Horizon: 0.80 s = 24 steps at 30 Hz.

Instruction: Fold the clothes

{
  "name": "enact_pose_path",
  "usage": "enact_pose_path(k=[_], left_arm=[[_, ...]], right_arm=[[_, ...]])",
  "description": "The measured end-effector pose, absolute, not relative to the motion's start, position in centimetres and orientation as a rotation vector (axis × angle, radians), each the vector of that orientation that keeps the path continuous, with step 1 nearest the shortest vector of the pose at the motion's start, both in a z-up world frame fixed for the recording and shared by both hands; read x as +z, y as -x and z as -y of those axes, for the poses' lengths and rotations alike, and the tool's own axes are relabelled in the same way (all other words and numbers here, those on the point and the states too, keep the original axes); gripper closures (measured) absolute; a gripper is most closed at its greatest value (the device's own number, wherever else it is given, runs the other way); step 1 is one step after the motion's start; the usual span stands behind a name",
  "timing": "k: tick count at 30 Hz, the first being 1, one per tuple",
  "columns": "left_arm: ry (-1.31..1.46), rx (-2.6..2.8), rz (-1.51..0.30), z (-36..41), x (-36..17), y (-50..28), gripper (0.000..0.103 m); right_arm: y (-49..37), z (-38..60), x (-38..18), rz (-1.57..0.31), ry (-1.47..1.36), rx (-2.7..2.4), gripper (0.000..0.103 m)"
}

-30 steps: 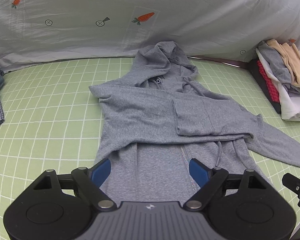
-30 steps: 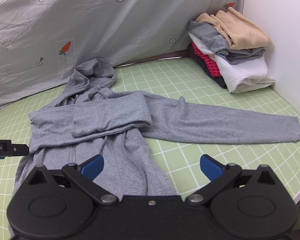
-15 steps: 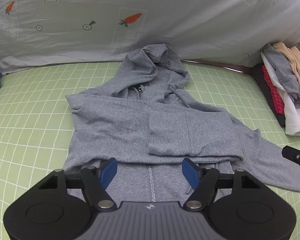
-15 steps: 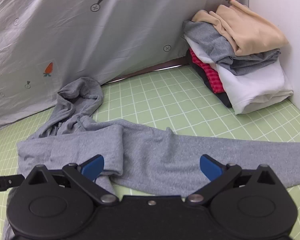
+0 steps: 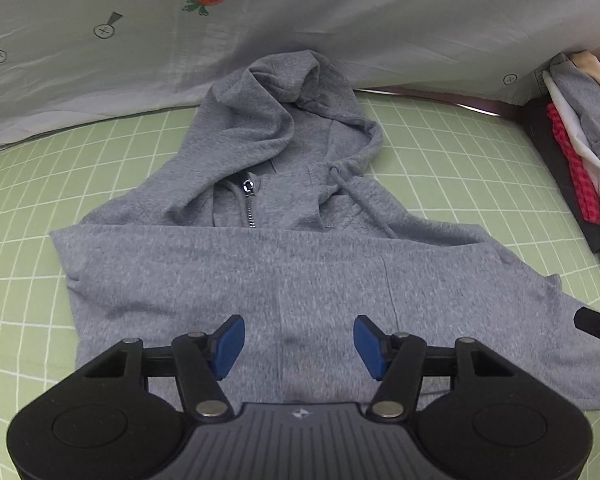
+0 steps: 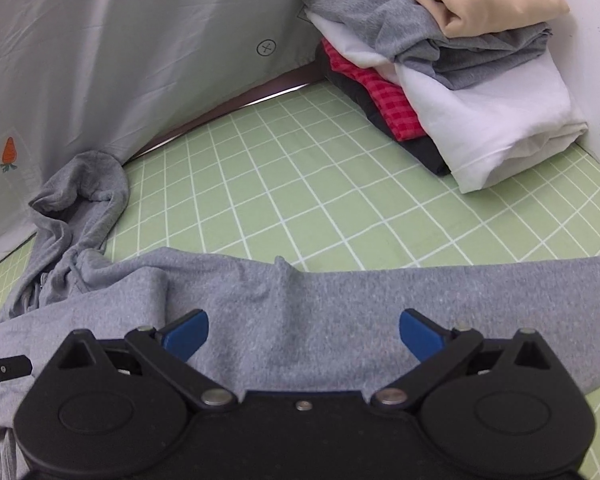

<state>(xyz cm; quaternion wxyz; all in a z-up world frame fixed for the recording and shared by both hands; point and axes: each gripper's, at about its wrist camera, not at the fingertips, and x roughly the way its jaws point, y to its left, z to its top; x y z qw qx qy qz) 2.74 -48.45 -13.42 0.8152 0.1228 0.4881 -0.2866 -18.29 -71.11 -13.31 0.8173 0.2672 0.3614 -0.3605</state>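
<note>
your left gripper [image 5: 299, 340] closing over folded heather-grey zip hoodie [image 5: 284, 200], gripping nothing; your right gripper [image 6: 304, 334] spread wide above its outstretched sleeve [image 6: 440, 292].

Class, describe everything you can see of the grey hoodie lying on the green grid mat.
The grey hoodie is heathered, soft-looking knit, lying front up on the green grid mat. Its hood is crumpled against the backdrop sheet; the zipper and a drawstring show. One sleeve is folded across the chest; the other sleeve stretches sideways. Neither gripper grips it.
</note>
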Motion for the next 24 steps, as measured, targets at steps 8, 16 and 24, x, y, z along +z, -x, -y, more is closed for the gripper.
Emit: enact_pose_path(k=[8, 16, 24], left_arm=[[-0.279, -0.669, -1.039, 49.6, -14.3, -2.9, 0.099], [-0.261, -0.599, -0.935, 45.6, -10.1, -2.2, 0.099], [-0.218, -0.413, -0.908, 39.6, -8.9, -4.5, 0.096]], right_arm=[[17.6, 71.0, -14.4, -0.835, -0.559, -0.785, 0.000], [16.9, 69.2, -12.8, -0.807, -0.507, -0.721, 0.000], [17.2, 67.9, -12.1, -0.819, -0.462, -0.701, 0.000]])
